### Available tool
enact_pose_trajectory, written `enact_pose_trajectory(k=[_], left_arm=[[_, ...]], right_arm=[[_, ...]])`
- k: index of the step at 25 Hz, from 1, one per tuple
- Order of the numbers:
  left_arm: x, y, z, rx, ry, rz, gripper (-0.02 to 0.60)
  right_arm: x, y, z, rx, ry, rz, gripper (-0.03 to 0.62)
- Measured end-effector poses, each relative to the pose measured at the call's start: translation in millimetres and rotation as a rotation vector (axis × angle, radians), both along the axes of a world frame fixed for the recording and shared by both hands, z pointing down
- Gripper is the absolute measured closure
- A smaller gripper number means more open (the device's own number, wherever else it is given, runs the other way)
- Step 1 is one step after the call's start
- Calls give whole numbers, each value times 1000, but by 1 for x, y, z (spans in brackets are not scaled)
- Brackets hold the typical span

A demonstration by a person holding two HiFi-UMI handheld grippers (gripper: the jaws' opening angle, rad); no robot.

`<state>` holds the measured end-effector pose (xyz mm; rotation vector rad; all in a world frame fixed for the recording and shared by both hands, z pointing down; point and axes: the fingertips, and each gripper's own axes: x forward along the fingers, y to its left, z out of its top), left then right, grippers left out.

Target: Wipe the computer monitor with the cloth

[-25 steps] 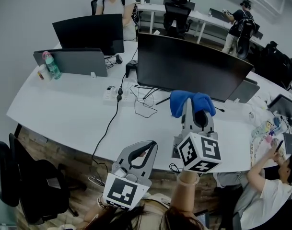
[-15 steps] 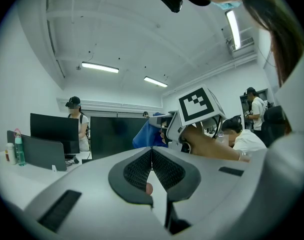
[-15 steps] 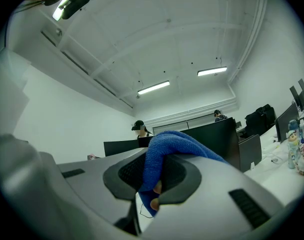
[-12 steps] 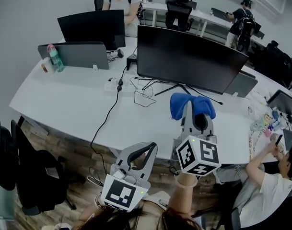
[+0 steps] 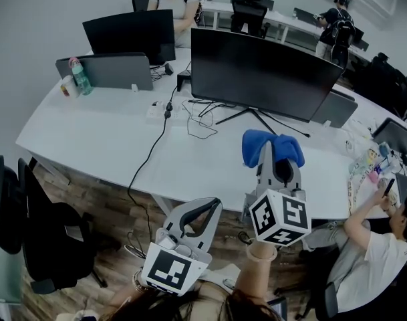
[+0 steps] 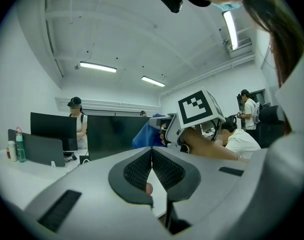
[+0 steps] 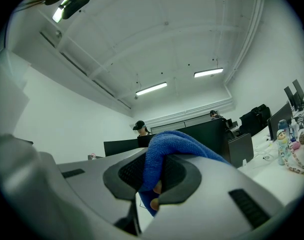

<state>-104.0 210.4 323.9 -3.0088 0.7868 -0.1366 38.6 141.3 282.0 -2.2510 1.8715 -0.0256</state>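
At lower centre-left of the head view I hold the left gripper (image 5: 204, 207) low, off the desk (image 5: 103, 132) edge, jaws pressed together on nothing; I judge it parked clear of the wipe. To its right, the right gripper (image 5: 273, 156) is clamped on the blue cloth (image 5: 256, 141), draped over both jaw tips so that fabric leads. The cloth hangs above the desk, short of the monitor (image 5: 263, 72) at upper centre.

A curved white desk (image 5: 96, 132) stands on wood flooring (image 5: 106, 209) under strip lights (image 6: 98, 67).
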Motion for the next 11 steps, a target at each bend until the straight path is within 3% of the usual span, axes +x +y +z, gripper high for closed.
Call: enact_pose_trajectory(k=[11], left_arm=[[2, 16, 11, -10, -19, -19, 572]], right_arm=[[2, 15, 12, 11, -32, -22, 536]])
